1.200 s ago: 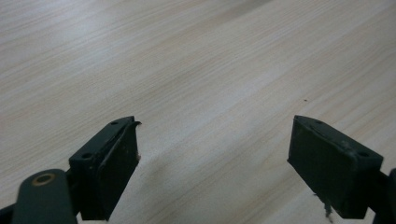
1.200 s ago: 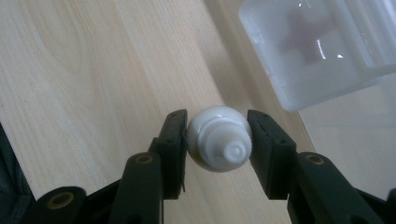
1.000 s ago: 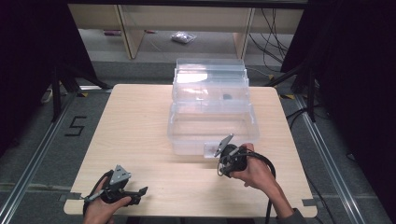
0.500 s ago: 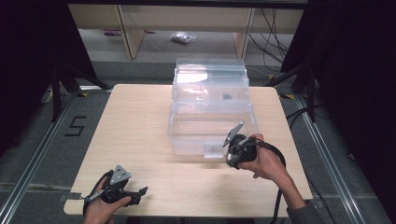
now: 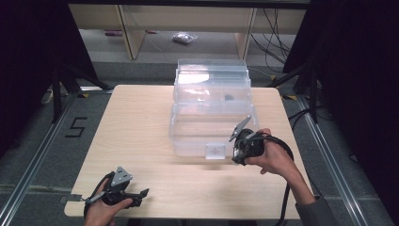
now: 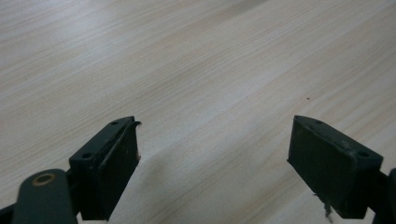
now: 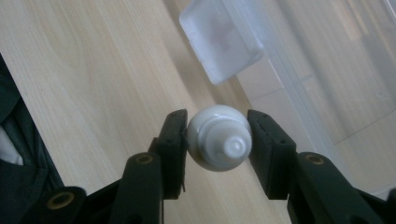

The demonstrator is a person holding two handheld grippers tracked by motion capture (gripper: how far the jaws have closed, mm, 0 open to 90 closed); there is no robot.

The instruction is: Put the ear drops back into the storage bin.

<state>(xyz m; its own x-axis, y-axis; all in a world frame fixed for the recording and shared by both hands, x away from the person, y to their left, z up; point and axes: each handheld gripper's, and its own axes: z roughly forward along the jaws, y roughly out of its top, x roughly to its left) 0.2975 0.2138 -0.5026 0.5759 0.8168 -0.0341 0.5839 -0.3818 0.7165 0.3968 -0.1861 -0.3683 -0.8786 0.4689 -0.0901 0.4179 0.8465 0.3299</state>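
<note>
Light falls from above onto the pale surface [image 5: 141, 122], which stands bright against dark, murky surroundings. A white glare patch sits on the clear box [image 5: 211, 113]. Soft shadows lie under the hand-held grippers. In the right gripper view the white ball [image 7: 219, 137] is slightly overexposed and the background blurs. The left gripper view is soft throughout.
</note>
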